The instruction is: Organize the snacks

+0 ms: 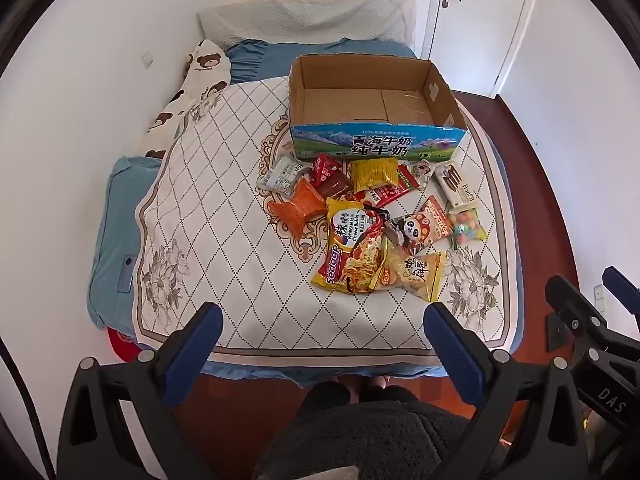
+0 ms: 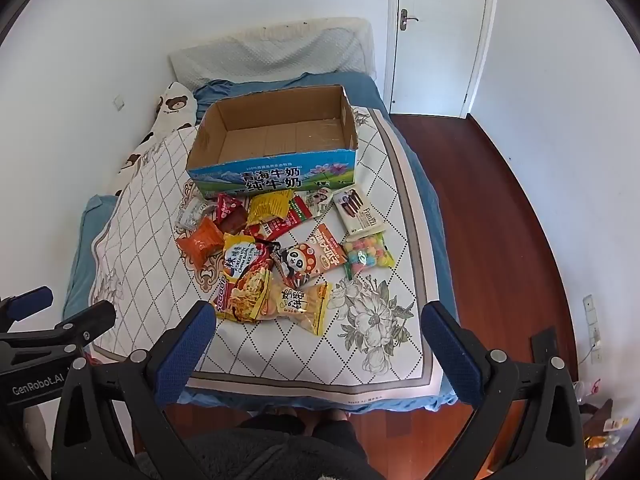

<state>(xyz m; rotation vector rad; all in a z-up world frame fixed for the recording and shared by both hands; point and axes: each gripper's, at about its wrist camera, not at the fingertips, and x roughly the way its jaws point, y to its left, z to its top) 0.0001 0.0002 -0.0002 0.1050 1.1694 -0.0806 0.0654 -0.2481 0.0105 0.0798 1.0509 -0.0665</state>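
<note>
Hovering, both left gripper (image 1: 322, 336) and right gripper (image 2: 320, 334) released, empty. Noodle packet (image 1: 352, 252): light, crinkly, brittle inside; pinch sealed edge.

An open brown cardboard box with a blue-and-green printed front (image 1: 378, 142) stands on a white quilted bedspread with a diamond pattern (image 1: 224, 208). Just in front of it lies a loose heap of snack packets: a yellow instant-noodle bag (image 1: 352, 252), an orange crinkled wrapper (image 1: 298, 208), a panda-printed pouch (image 1: 420, 226). The left gripper (image 1: 322, 322) hangs above the near bed edge, its blue-padded jaws spread wide with nothing between them.
</note>
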